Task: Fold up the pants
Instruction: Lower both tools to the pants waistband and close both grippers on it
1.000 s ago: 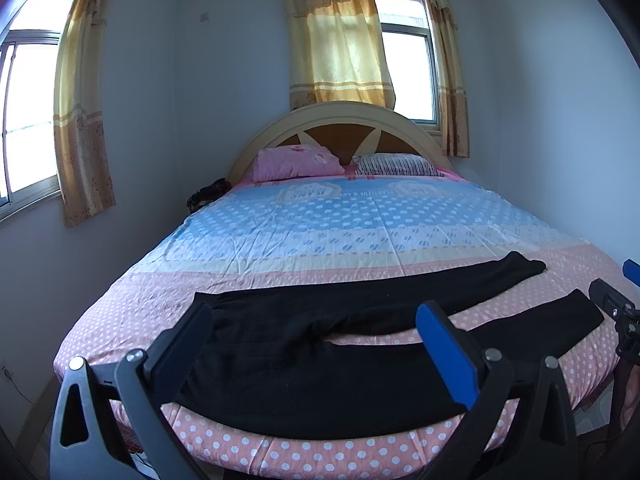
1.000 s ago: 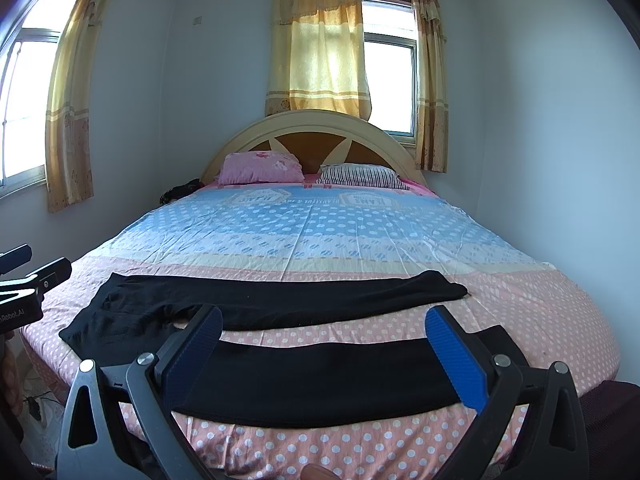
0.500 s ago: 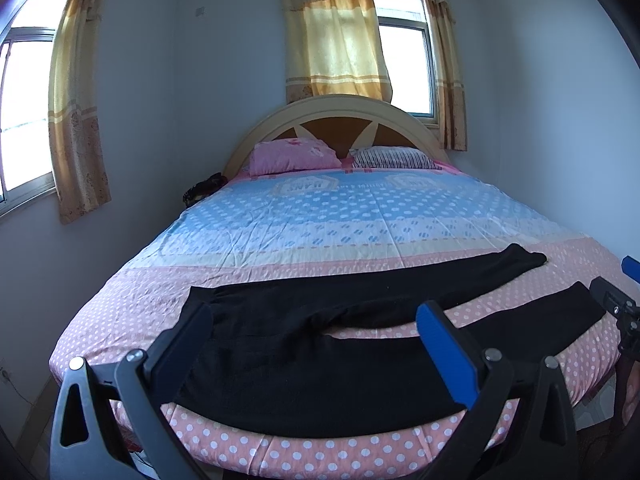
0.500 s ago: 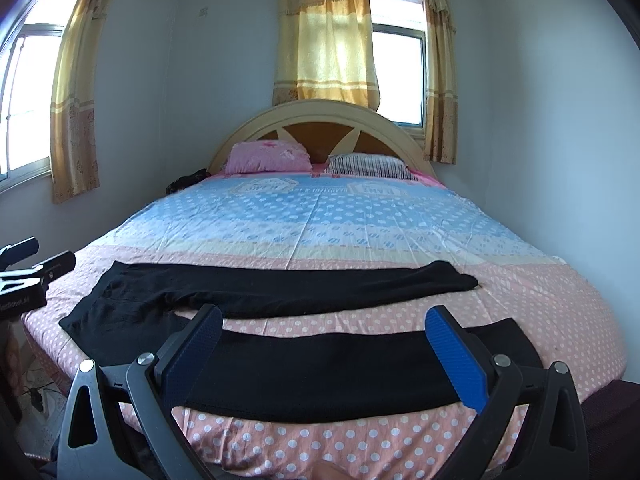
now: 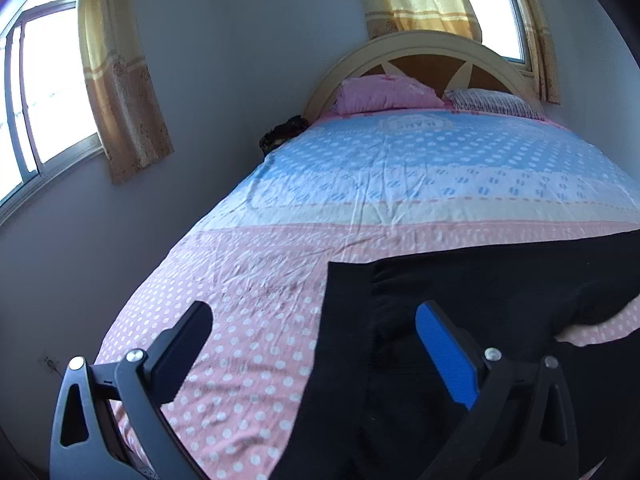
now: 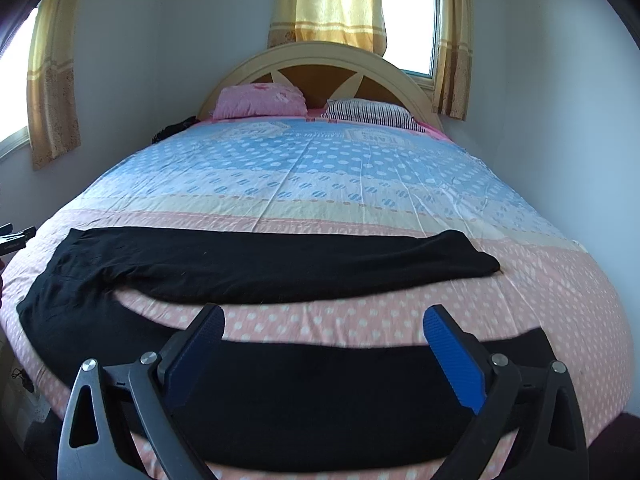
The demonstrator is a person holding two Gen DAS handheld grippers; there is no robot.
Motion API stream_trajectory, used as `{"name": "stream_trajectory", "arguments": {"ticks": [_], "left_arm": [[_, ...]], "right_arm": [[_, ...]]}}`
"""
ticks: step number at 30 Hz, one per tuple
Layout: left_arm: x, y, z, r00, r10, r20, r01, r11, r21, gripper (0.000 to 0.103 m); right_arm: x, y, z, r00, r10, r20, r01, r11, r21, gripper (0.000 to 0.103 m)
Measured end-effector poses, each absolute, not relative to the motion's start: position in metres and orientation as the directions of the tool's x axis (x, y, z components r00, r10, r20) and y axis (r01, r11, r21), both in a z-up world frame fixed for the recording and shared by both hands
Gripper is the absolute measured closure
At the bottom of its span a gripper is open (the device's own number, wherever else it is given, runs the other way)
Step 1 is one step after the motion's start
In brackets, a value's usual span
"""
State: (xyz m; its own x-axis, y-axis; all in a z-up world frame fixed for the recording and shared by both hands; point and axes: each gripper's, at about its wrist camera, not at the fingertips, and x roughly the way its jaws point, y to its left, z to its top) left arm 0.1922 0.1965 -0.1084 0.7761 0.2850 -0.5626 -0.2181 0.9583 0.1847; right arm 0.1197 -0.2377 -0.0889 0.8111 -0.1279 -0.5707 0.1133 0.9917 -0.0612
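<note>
Black pants (image 6: 280, 264) lie spread flat across the foot of the bed, waist at the left, both legs running right with a gap between them. In the left wrist view the waist end (image 5: 460, 300) fills the lower right. My left gripper (image 5: 316, 332) is open and empty, just above the waistband's left edge. My right gripper (image 6: 320, 332) is open and empty, over the near leg (image 6: 320, 400). The tip of the left gripper (image 6: 14, 236) shows at the left edge of the right wrist view.
The bed (image 6: 320, 168) has a pink and blue dotted sheet, a pink pillow (image 6: 260, 100) and a striped pillow (image 6: 372, 114) at the arched headboard (image 6: 320, 60). Walls stand close on both sides. Curtained windows (image 5: 48, 92) are at left and behind.
Both grippers have moved down and forward, close over the pants. The left one has shifted to the waist's left edge. The pants have not moved.
</note>
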Motion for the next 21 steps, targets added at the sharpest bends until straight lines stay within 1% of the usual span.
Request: {"name": "stream_trajectory", "arguments": {"ticks": [4,5,7,9,11,12,15,16,17,21], "left_arm": [[0.227,0.221,-0.125,0.748,0.264,-0.608,-0.206,0.964,0.165,0.0],[0.236,0.224,-0.129,0.743,0.257,-0.618,-0.199,0.967,0.162,0.002],[0.253,0.224,-0.135,0.733,0.205,-0.649,-0.154,0.979,0.135,0.012],[0.269,0.222,-0.141,0.72,0.16,-0.676,-0.116,0.987,0.11,0.019],[0.285,0.22,-0.147,0.707,0.117,-0.698,-0.068,0.993,0.098,0.028],[0.292,0.221,-0.15,0.703,0.115,-0.702,-0.06,0.993,0.102,0.035],[0.313,0.227,-0.161,0.675,0.079,-0.734,-0.031,0.996,0.079,0.036],[0.319,0.229,-0.165,0.667,0.08,-0.741,-0.028,0.996,0.083,0.041],[0.323,0.231,-0.168,0.661,0.079,-0.747,-0.021,0.996,0.086,0.043],[0.332,0.236,-0.179,0.627,0.009,-0.779,0.026,0.999,0.032,0.051]], "right_arm": [[0.174,-0.247,-0.087,0.779,-0.116,-0.616,0.099,0.993,-0.062,0.013],[0.189,-0.249,-0.089,0.766,-0.108,-0.634,0.094,0.994,-0.056,0.015],[0.212,-0.253,-0.092,0.747,-0.092,-0.658,0.086,0.995,-0.041,0.018],[0.233,-0.251,-0.098,0.734,-0.083,-0.674,0.074,0.996,-0.043,0.019],[0.246,-0.246,-0.102,0.73,-0.086,-0.678,0.065,0.996,-0.057,0.019],[0.251,-0.244,-0.105,0.727,-0.081,-0.682,0.057,0.997,-0.058,0.019],[0.263,-0.238,-0.114,0.718,-0.057,-0.694,0.028,0.998,-0.053,0.019],[0.268,-0.235,-0.118,0.712,-0.049,-0.7,0.02,0.999,-0.05,0.019],[0.272,-0.234,-0.122,0.706,-0.041,-0.707,0.014,0.999,-0.044,0.019],[0.287,-0.233,-0.136,0.686,-0.032,-0.727,0.0,0.999,-0.044,0.019]]}}
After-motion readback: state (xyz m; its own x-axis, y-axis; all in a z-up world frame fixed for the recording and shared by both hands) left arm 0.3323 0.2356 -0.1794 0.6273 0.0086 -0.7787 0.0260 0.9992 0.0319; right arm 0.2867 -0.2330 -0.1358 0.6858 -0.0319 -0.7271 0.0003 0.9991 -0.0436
